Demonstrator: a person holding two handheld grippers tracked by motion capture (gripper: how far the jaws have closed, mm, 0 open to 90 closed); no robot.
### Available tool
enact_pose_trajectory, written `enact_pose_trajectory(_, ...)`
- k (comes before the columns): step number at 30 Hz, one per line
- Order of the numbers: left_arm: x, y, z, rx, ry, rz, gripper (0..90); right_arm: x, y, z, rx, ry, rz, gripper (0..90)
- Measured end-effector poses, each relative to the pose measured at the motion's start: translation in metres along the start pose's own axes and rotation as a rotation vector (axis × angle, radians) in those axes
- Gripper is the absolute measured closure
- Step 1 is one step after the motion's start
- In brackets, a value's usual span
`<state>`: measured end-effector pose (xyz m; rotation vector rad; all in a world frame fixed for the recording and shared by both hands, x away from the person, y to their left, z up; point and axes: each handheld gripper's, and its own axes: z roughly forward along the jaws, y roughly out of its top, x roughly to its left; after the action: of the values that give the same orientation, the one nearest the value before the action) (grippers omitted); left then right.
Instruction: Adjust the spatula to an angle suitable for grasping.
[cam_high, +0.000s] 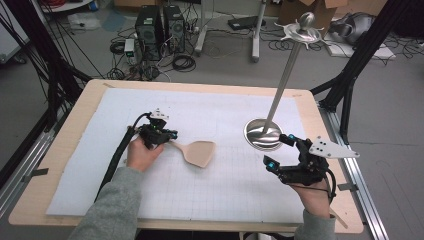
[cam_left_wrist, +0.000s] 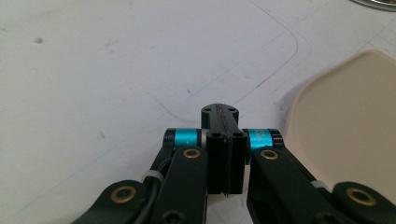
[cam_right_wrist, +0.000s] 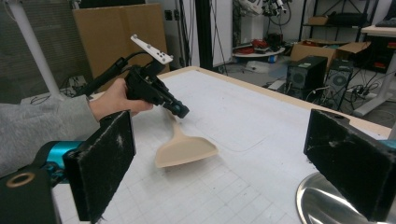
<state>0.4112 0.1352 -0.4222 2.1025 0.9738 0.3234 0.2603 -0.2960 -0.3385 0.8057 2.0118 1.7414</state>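
A beige flat spatula (cam_high: 198, 152) lies slanted over the white gridded mat (cam_high: 165, 195), its handle towards the left hand. My left gripper (cam_high: 167, 136) is shut on that handle. The right gripper view shows the handle lifted up into the left gripper (cam_right_wrist: 180, 112) while the blade (cam_right_wrist: 186, 150) touches the mat. From the left gripper view, the shut jaws (cam_left_wrist: 219, 114) point over the mat with the blade (cam_left_wrist: 345, 130) to their right. My right gripper (cam_high: 279, 151) stands open near the base of a metal stand (cam_high: 263, 134), its pads (cam_right_wrist: 100, 165) wide apart with nothing between them.
The stand's thin pole (cam_high: 286, 75) rises at a slant to a finned top piece (cam_high: 302, 29). Its shiny base (cam_right_wrist: 322, 205) is just ahead of the right jaw. The wooden table edge (cam_high: 310, 100) frames the mat. Cables and computer cases (cam_high: 159, 27) sit on the floor beyond.
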Motion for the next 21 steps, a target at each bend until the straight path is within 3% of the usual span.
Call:
enact_pose_trajectory(15,-0.013,0.0,0.021,0.088,-0.03,0.013,89.5,0.0,0.0,-0.002,-0.007,-0.001,-0.002,8.1)
enact_pose_trajectory(21,-0.012,-0.001,0.02,0.099,-0.043,0.014,89.5,0.0,0.0,-0.002,-0.005,-0.002,-0.002,8.1)
